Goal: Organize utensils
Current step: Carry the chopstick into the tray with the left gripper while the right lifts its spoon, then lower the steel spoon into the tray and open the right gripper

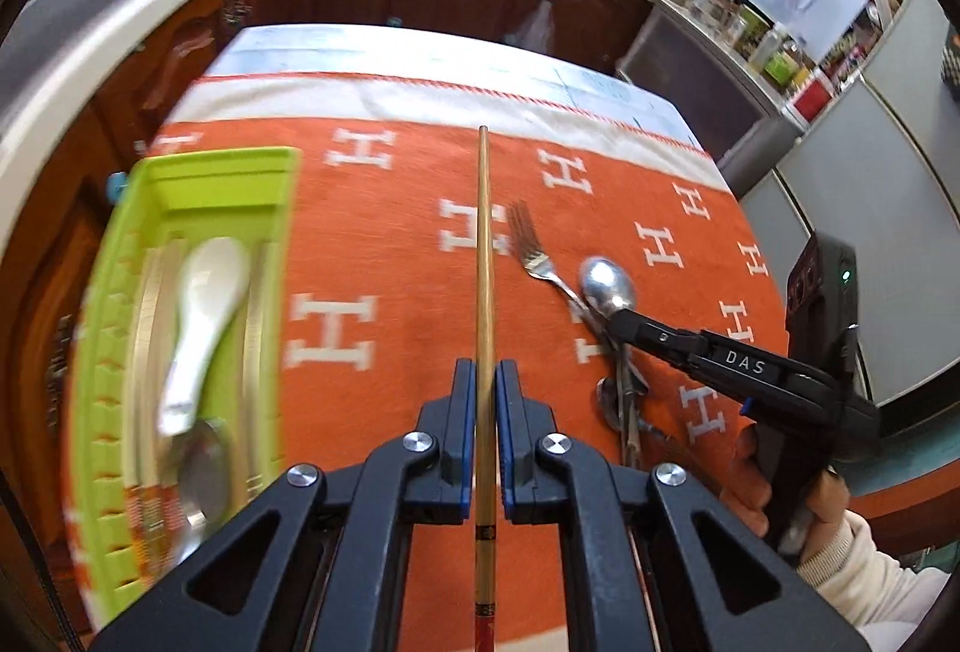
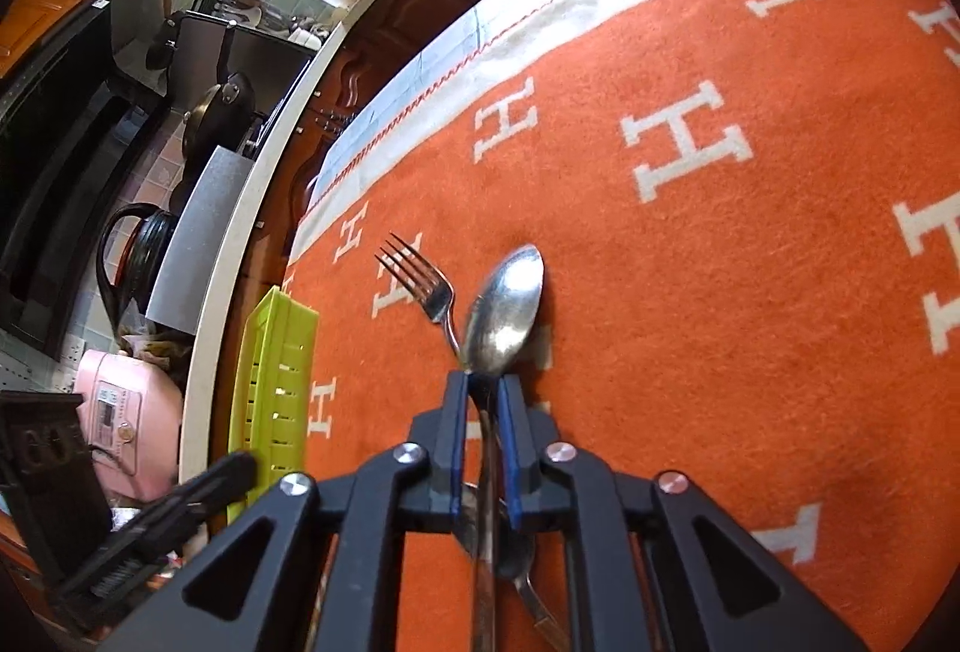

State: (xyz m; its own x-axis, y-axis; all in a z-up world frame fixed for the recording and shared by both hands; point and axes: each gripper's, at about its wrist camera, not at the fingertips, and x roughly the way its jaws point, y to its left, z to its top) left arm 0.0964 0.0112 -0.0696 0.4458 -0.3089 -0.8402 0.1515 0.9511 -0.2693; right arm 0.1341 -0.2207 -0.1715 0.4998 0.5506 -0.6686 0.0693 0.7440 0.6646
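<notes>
One fork [image 2: 429, 292] lies on my kitchen bench's orange blanket [image 2: 720, 292]; my left hand-held gripper [image 1: 485, 400] clamps one chopstick [image 1: 483, 262], my right hand-held gripper [image 2: 485, 400] one metal spoon [image 2: 504, 310].

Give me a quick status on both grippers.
Left gripper shut on chopstick. Right gripper shut on metal spoon. Fork still on cloth; green tray left, nothing blocking.

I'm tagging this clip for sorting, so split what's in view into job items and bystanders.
Job items:
- chopstick in the left tongs
- metal spoon in the right tongs
- fork on the cloth
- green tray
- white spoon in the tray

Bystanders:
- orange cloth
- pink rice cooker
- black kettle
- hanging pan
</notes>
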